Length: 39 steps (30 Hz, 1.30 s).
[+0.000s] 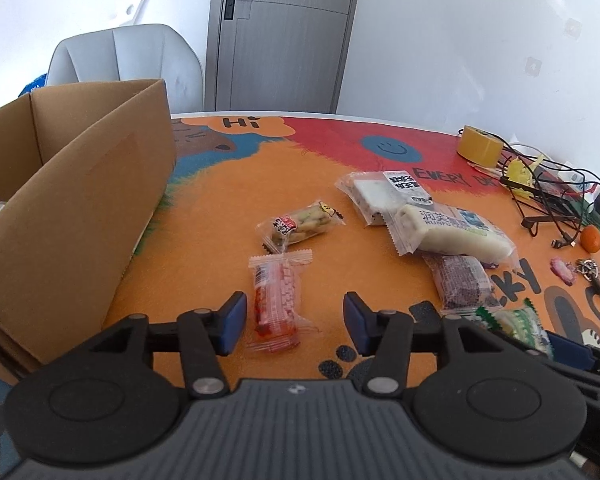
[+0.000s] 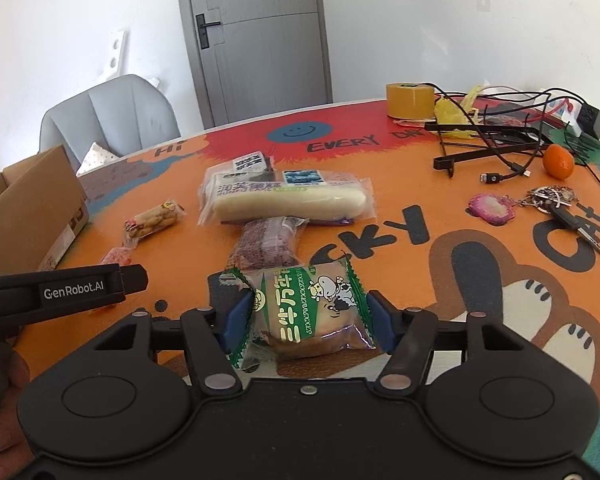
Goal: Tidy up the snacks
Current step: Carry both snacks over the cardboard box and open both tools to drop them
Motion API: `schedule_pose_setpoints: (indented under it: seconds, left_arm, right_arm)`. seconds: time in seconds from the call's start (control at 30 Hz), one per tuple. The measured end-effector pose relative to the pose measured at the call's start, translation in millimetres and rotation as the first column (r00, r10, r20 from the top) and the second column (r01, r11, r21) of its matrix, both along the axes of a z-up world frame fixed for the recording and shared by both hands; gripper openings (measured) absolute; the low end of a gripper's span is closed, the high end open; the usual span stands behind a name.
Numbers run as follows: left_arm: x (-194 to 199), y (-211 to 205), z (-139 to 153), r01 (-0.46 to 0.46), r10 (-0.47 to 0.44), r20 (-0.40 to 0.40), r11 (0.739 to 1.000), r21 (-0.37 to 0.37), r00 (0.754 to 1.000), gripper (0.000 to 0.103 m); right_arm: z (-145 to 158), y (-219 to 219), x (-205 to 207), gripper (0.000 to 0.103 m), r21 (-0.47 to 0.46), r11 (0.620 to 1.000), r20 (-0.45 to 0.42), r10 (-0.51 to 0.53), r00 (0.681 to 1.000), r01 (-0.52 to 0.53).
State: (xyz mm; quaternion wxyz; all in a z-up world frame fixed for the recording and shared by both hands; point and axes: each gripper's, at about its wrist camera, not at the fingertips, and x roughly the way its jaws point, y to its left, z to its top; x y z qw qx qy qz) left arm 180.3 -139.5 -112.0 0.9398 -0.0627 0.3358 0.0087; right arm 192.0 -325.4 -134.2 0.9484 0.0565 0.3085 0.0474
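Observation:
My left gripper point(image 1: 295, 322) is open and empty, low over the table, with a red-and-pink snack packet point(image 1: 276, 304) lying between its fingers. My right gripper point(image 2: 306, 314) is shut on a green-wrapped cow-print cake packet point(image 2: 310, 312), also seen in the left wrist view point(image 1: 520, 326). On the orange mat lie a biscuit packet point(image 1: 302, 224), a long white cake packet point(image 1: 452, 232), a purple packet point(image 1: 462, 282) and a white bar packet point(image 1: 384, 196). An open cardboard box point(image 1: 72, 208) stands at the left.
At the right of the table are a yellow tape roll point(image 1: 480, 146), tangled cables and a black stand point(image 1: 552, 196), a small orange point(image 1: 591, 238), keys with a pink charm point(image 1: 588, 272). A grey chair point(image 1: 124, 62) stands behind the box.

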Motion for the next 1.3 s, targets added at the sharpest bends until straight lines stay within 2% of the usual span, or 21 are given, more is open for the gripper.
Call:
schedule_pose_setpoints:
  seconds: [0.07, 0.17, 0.33, 0.77, 1.3]
  left_arm:
    - [1, -1, -1, -0.005, 0.005, 0.003, 1.000, 0.009, 1.000, 0.051]
    - [2, -2, -2, -0.014, 0.013, 0.008, 1.000, 0.027, 1.000, 0.030]
    - [-1, 1, 2, -0.003, 0.003, 0.018, 1.000, 0.012, 1.000, 0.019]
    - [-24, 14, 34, 0.010, -0.006, 0.105, 1.000, -0.030, 0.994, 0.017]
    - [-56, 53, 80, -0.052, 0.057, 0.218, 0.998, -0.025, 0.974, 0.017]
  right_arm:
    - [0, -4, 0, 0.060, 0.008, 1.000, 0.002, -0.011, 1.000, 0.011]
    - [0, -8, 0, 0.059, 0.020, 1.000, 0.006, -0.021, 1.000, 0.021]
    - [1, -10, 0, 0.058, 0.032, 0.999, 0.009, -0.032, 0.999, 0.031]
    - [26, -1, -8, 0.057, 0.061, 0.998, 0.075, -0.025, 0.997, 0.020]
    - [64, 33, -20, 0.057, 0.097, 0.993, 0.183, 0.053, 0.982, -0.071]
